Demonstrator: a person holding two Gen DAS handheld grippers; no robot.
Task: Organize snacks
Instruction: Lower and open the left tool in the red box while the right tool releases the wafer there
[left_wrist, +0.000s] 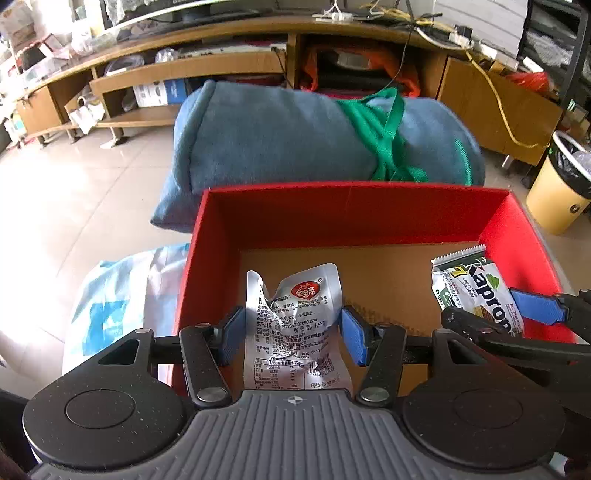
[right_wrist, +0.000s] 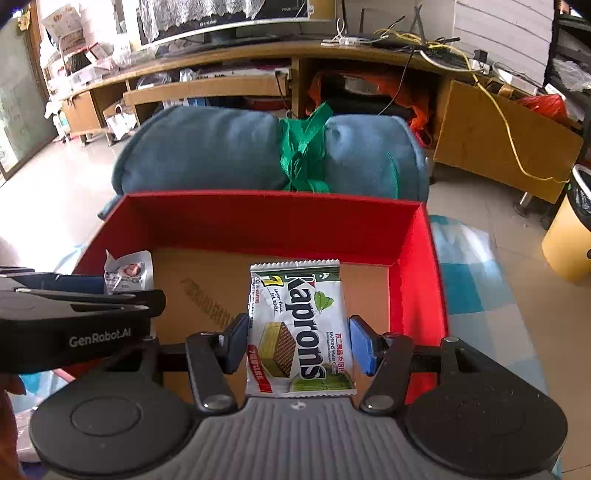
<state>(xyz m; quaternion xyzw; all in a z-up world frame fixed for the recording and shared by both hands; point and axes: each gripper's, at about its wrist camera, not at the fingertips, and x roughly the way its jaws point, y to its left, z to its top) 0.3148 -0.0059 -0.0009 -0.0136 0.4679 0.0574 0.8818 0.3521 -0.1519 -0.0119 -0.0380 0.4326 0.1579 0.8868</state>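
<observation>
1. Left gripper (left_wrist: 291, 332): fingers pinch the silver foil pouch (left_wrist: 295, 325) by its side edges, the crumpled foil bowing between the blue pads. Pouch hangs over the near left part of the red box (left_wrist: 347, 210); I cannot tell whether its lower end touches the cardboard floor. Judgement: held by the edges so it can be let go flat inside the box
2. Right gripper (right_wrist: 299, 343): fingers pinch the Kaprons wafer pack (right_wrist: 301, 328) across its width, label up, long axis pointing away from the camera. The left pad touches the pack edge; a thin sliver of cardboard shows at the right pad, so contact there is likely but not certain
3. Both packs sit side by side over the box floor, foil pouch left, wafer pack right, well apart. Judgement: a two-handed drop-off, each snack given its own half of the box; release not yet done
4. Beyond the box: a rolled blue blanket (left_wrist: 317, 133) tied with green strap (left_wrist: 388, 136) lies just behind the far wall. A blue-and-white plastic bag (left_wrist: 122, 295) lies beside the box on the left. Further off, a wooden shelf unit (left_wrist: 192, 70) and a yellow bin (left_wrist: 557, 192) at far right
5. View differences: the left wrist view shows the pouch print and only part of the wafer pack behind the right gripper's fingers. The right wrist view shows the whole wafer label, just the pouch top past the left gripper, and checked blue cloth (right_wrist: 472, 280) right of the box, unseen from the left
</observation>
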